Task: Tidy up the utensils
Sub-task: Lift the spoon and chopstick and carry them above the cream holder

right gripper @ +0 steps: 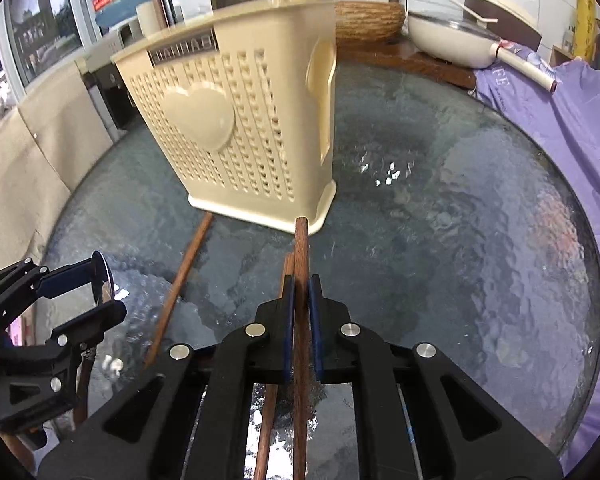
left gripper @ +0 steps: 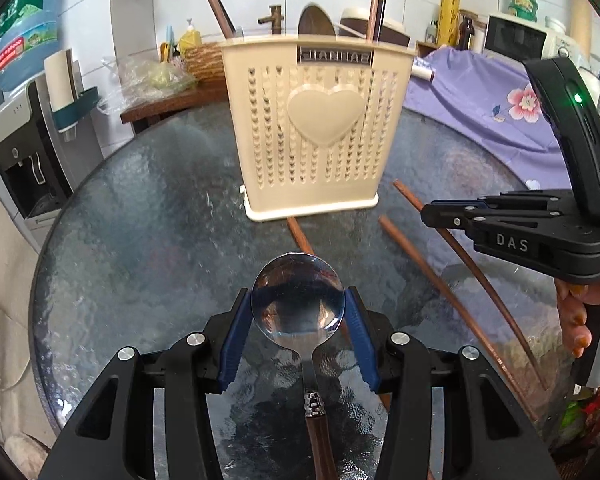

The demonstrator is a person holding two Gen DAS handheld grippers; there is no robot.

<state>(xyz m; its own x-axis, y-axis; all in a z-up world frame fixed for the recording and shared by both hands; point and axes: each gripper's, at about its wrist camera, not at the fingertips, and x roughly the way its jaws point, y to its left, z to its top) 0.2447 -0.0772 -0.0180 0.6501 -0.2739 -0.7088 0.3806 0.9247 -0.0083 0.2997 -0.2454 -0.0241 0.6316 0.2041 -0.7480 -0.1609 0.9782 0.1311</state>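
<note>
Nearest the left wrist camera, the left gripper [left gripper: 298, 316] clamps a metal spoon [left gripper: 298, 300] by the two edges of its bowl, the blue pads [left gripper: 236, 332] set at middling width to match the bowl. The brown handle hangs back toward the camera, probably so that it can drop into the holder first while the bowl stays up. In the right wrist view, the right gripper [right gripper: 299, 308] is drawn almost fully together on a single wooden chopstick [right gripper: 301, 264], which runs lengthwise between the pads and projects forward toward the holder's base. This narrow pinch suits so thin a rod. A second chopstick [right gripper: 288, 268] lies just beside and below it, and it seems to lie outside the grip.

Farther out, other chopsticks [left gripper: 452, 304] lie loose on the round glass table [left gripper: 140, 220], one [right gripper: 188, 264] slanting toward the holder's foot. These are likely the items left to sort.

Beyond them stands the cream perforated utensil holder [left gripper: 320, 132], upright on its base near the middle of the table. Wooden utensils already rise above its rim, which suggests the task is partly done. Both grippers face it, presumably ready to carry their pieces up and over the rim. At the table's far edge lies a purple floral cloth [left gripper: 480, 96].
</note>
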